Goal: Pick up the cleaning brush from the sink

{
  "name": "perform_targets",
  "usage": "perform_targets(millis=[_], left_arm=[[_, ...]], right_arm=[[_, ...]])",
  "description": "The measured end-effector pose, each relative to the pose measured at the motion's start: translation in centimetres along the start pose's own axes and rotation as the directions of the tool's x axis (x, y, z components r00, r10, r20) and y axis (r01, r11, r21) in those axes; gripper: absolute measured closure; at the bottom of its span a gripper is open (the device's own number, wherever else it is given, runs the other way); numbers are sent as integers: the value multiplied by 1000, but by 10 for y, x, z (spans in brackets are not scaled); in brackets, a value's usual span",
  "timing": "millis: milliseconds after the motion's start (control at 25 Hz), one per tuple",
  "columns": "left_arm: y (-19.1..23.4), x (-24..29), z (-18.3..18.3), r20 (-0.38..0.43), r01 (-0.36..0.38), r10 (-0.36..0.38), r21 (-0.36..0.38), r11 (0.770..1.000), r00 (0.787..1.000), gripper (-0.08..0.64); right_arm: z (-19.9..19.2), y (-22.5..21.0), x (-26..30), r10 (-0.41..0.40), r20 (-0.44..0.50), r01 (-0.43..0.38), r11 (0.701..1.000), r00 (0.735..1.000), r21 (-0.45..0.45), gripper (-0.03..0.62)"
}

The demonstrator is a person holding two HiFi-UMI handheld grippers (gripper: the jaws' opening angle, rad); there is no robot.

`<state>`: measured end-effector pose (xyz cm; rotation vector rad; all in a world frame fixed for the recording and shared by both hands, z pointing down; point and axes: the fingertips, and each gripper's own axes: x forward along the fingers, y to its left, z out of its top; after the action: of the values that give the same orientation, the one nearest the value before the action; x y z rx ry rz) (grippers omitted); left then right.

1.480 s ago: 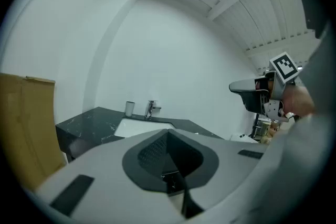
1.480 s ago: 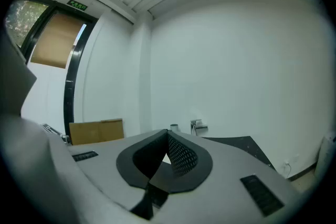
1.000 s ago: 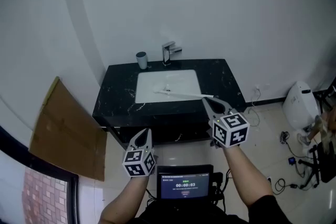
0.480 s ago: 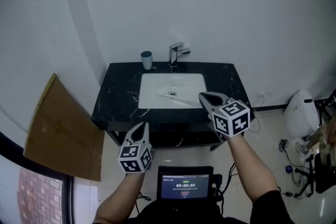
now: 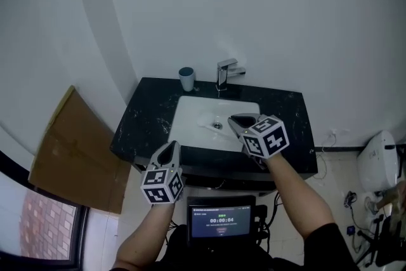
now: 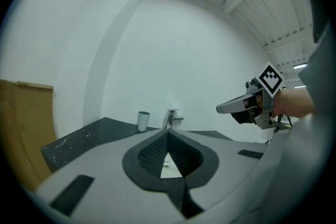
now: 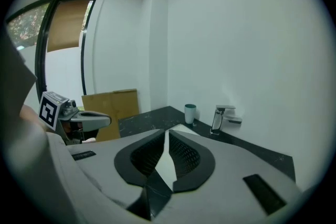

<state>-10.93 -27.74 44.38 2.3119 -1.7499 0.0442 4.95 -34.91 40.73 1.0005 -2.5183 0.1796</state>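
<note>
The white cleaning brush [image 5: 205,119] lies in the white sink [image 5: 190,112], which is set in a black counter; part of its handle is hidden behind my right gripper. My right gripper [image 5: 235,120] hangs shut and empty over the front right of the basin, just right of the brush and the drain. My left gripper [image 5: 170,148] is shut with nothing in it, at the counter's front edge below the sink's left corner. The right gripper [image 6: 219,109] shows in the left gripper view and the left gripper [image 7: 107,120] in the right gripper view.
A chrome faucet [image 5: 225,73] and a grey cup [image 5: 186,79] stand at the back of the counter [image 5: 149,120]. Cardboard [image 5: 70,149] leans at the left. A small screen [image 5: 220,222] sits near my body. A white appliance [image 5: 380,165] is on the floor at right.
The sink has come closer. My right gripper went forward and down, from short of the counter to over the basin. My left gripper moved forward to the counter's front edge.
</note>
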Motion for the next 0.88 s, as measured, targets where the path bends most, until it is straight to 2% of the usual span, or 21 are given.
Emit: perform_targets(millis=[40, 80, 280, 400, 440, 480, 640, 800, 880], left_arm=[[2, 7, 0, -10, -5, 5, 3, 1000, 1000, 558], [4, 13, 0, -21, -8, 8, 5, 1000, 1000, 558], [23, 53, 4, -50, -9, 9, 0, 1000, 999, 558], [39, 77, 5, -87, 10, -9, 16, 1000, 996, 558], [43, 86, 4, -99, 18, -16, 21, 1000, 995, 558], [47, 95, 3, -111, 27, -25, 22, 999, 994, 557], [57, 127, -15, -174, 62, -58, 16, 998, 983, 558], [66, 146, -36, -228, 49, -54, -30, 998, 972, 557], [65, 154, -43, -249, 45, -50, -26, 999, 967, 557]], right_arm=[[-6, -5, 11, 15, -28, -15, 1000, 999, 11, 540], [-13, -9, 22, 28, -58, -27, 999, 998, 20, 529], [-40, -42, 67, 29, -190, -22, 999, 981, 38, 528], [-62, -54, 90, 35, -267, -12, 996, 963, 87, 527], [-72, -56, 98, 49, -301, -16, 994, 952, 109, 459], [-81, -59, 106, 63, -335, -20, 991, 940, 130, 426], [-123, -77, 134, 78, -461, 5, 984, 884, 175, 426], [-175, -88, 154, 95, -583, 10, 985, 807, 175, 426], [-198, -94, 161, 96, -633, 6, 988, 768, 157, 426]])
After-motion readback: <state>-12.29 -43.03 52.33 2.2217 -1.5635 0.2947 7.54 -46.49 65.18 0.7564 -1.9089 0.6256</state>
